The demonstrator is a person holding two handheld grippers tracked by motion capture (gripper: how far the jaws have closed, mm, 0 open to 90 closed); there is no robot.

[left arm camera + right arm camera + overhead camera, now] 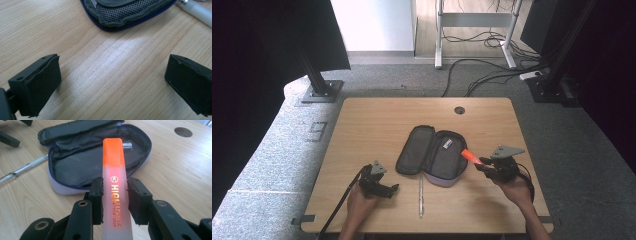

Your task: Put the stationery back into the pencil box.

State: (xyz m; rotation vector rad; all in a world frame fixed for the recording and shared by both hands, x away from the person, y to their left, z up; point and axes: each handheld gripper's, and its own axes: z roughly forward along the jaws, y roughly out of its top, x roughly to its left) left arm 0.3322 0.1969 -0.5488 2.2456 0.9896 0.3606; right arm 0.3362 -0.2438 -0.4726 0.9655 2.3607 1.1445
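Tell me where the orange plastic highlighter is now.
The orange plastic highlighter is clamped in the right gripper, right of centre in the high view, its cap over the open grey fabric pencil case.

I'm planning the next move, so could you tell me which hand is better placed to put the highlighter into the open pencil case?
The right. Its tool already grips the orange highlighter, pointing at the open pencil case. The left tool stands open over bare table.
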